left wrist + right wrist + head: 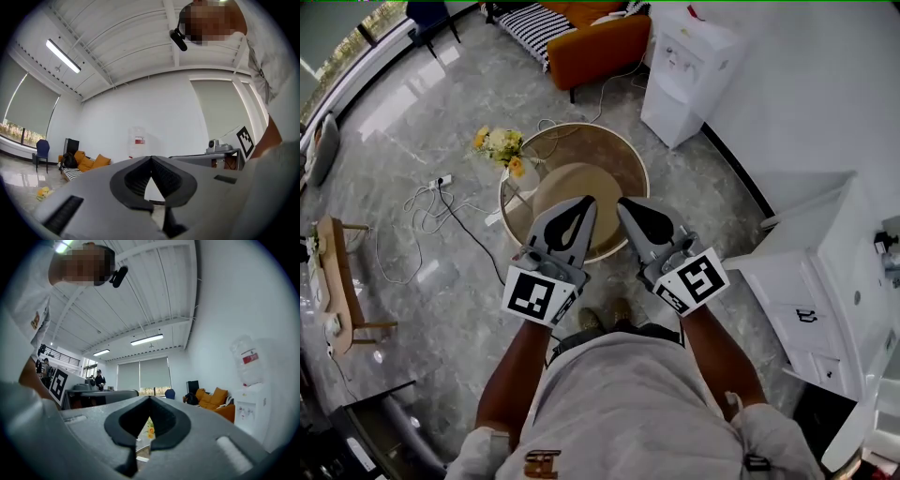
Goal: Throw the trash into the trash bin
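two empty grippers, jaws pressed together: left gripper; right gripper | risk: we saw no bin, could hit table

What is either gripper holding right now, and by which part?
Nothing. The left gripper and the right gripper each have their fingers closed tip to tip, with no object between them. In the head view both hover over the round table.

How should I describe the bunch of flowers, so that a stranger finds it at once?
Find the round table on the grey floor, near the orange sofa. At its left edge in the head view is the bunch of flowers. It alone is yellow and leafy; the white power strip beside it lies flat on the floor.
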A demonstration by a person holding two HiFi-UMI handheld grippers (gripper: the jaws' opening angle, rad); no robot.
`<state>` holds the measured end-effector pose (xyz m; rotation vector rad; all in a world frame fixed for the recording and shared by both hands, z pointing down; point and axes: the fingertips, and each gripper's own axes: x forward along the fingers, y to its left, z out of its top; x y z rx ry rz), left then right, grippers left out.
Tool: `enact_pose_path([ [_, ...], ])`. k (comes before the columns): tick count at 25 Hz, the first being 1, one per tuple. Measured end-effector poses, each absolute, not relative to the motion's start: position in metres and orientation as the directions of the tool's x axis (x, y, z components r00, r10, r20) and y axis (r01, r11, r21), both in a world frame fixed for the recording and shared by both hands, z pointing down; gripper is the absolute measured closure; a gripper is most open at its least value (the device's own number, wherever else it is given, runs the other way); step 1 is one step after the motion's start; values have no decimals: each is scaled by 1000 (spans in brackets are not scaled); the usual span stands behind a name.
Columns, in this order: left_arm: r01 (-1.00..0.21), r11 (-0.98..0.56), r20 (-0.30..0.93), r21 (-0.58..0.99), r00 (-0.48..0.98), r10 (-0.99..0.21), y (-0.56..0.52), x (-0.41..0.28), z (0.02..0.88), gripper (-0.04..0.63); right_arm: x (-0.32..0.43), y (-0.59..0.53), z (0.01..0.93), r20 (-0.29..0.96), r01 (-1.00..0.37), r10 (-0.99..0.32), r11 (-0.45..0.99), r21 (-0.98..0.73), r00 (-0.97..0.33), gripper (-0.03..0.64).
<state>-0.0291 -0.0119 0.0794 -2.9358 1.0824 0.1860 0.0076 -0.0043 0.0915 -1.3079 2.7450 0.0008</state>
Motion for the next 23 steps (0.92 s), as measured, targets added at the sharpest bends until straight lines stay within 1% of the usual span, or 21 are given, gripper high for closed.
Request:
enact_pose_path([
  [23, -642, -765, -123, 53, 756, -643, -3, -36, 77, 595, 12, 3, 86, -81, -796, -794, 605, -24, -602, 617],
])
